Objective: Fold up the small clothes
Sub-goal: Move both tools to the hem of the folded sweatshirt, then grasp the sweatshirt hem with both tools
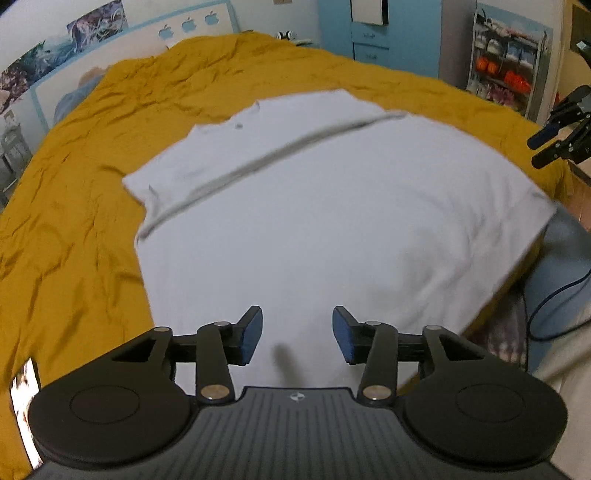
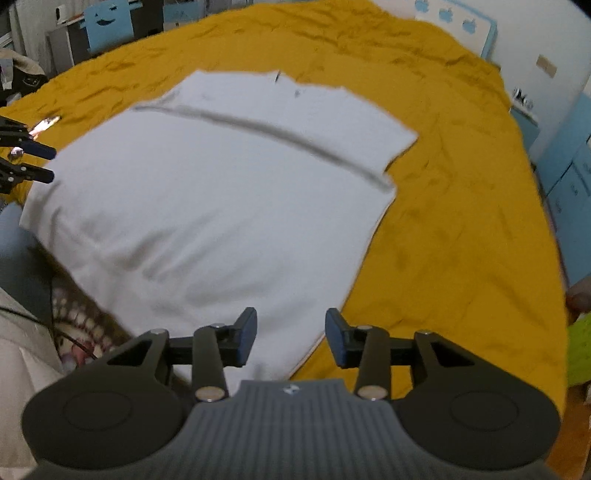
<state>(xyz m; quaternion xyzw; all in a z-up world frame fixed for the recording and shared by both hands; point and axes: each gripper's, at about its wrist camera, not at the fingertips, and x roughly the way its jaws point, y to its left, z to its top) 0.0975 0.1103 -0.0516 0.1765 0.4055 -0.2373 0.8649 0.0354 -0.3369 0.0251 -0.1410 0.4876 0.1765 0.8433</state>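
White shirt (image 1: 314, 221) lies spread flat on the mustard-yellow bedcover (image 1: 74, 240), with one layer folded over so that a long grey-shadowed edge (image 1: 266, 158) runs slantwise across its far part. Both views are a little blurred. The bedcover is creased all over, and it covers nearly the whole bed. Behind the bed, in my left view, a pale wall carries a light blue panel with apple shapes (image 1: 188, 24) and some posters (image 1: 55, 48). A blue cabinet (image 1: 373, 33) and a shelf rack with orange things (image 1: 506, 62) stand at the far side. Down at the near right edge of the bed I see a blue cable (image 1: 554, 306).

My left gripper (image 1: 297, 334) hangs over the near part of the shirt, its jaws about half apart, nothing between the blue pads (image 1: 253, 332), and I cannot tell whether the tips touch the cloth. My right gripper (image 2: 290, 334) hangs over the shirt's near corner, where white cloth meets yellow cover. Its jaws also stand partly apart and hold nothing. Each gripper shows at the edge of the other's view, off to the side of the shirt.
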